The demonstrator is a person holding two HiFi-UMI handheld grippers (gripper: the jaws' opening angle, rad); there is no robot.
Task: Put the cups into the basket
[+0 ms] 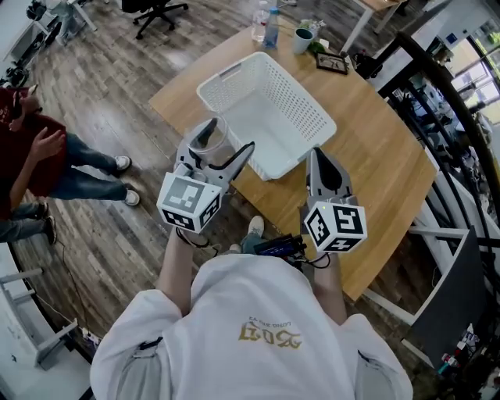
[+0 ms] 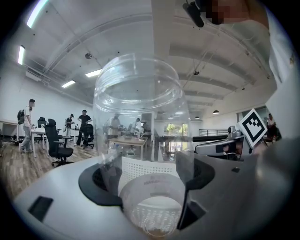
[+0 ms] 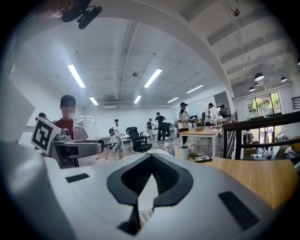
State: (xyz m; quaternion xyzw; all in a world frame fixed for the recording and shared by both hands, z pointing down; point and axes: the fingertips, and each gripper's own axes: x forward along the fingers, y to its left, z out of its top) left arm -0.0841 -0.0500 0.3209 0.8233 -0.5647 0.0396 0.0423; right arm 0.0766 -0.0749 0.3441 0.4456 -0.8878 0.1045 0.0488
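basket (image 1: 297, 101), white and perforated, lies on the wooden tabletop (image 1: 383, 148), the biggest thing before us. it sits toward the left edge and reaches close to the near edge. on the floor off the left edge stands a person in a red top (image 1: 35, 156).

we hold the left gripper (image 1: 225, 147) over the near left edge, its jaws partway apart and pressed on the sides of a clear plastic cup (image 1: 212, 134). the left gripper view shows this cup mouth up with its base toward the camera and a white label round its lower part. the dark pads (image 2: 101, 185) grip it low on its body. from the head view the cup hangs right by the basket's near left wall. we think it is outside the rim, though the angle leaves that unsure.

the right gripper (image 1: 319, 156) hovers over the tabletop just beside the basket's near corner. its jaws are drawn together, with only a thin slit between them and nothing in it.

at the far edge stand two bottles (image 1: 266, 23), a mug (image 1: 302, 39) and a dark framed item (image 1: 332, 62).
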